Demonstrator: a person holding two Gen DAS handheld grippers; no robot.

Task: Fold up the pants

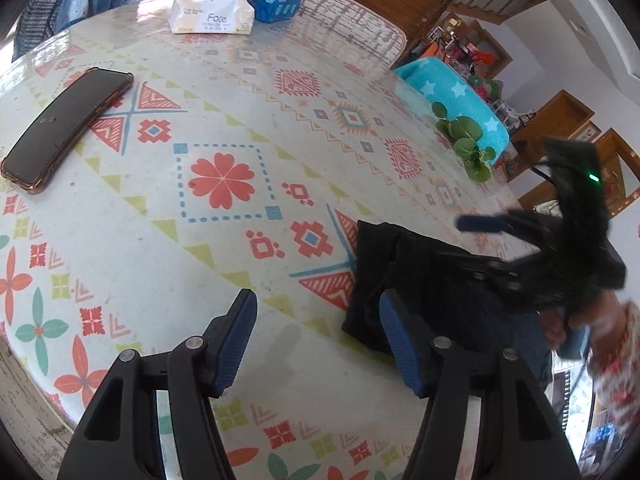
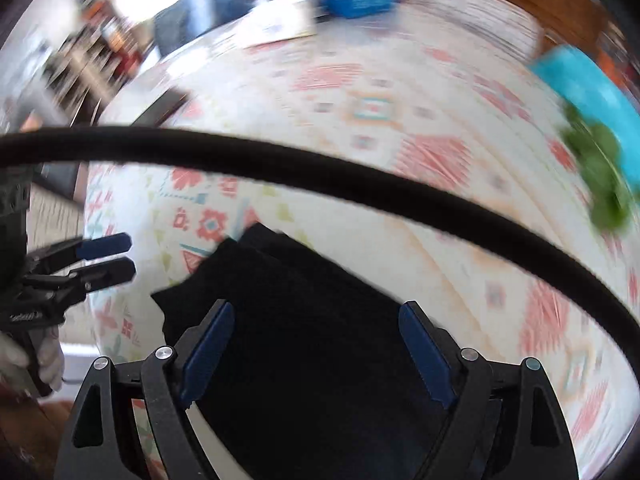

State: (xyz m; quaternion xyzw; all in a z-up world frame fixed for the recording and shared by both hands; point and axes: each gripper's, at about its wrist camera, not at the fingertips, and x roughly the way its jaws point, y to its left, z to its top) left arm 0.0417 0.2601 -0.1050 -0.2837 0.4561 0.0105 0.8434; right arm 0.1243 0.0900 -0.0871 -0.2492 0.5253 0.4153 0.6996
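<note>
Nearest, the right gripper (image 2: 316, 352) hangs over the black pants (image 2: 304, 320), fingers spread wide with nothing pinched. The left gripper (image 1: 316, 344) stands half-spread and empty beside the bundle's left edge. The pants lie bunched at the table's (image 1: 248, 80) near-right side. Judged: between folds; next, pinch an edge.

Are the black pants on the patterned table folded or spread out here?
Folded, at least partly: the black pants lie as a compact bundle with layered edges at the far corner on the patterned table. The near part is hidden, so how completely cannot be told.

Phone (image 1: 66, 130), tissue pack (image 1: 212, 16), greens (image 1: 466, 142)
</note>
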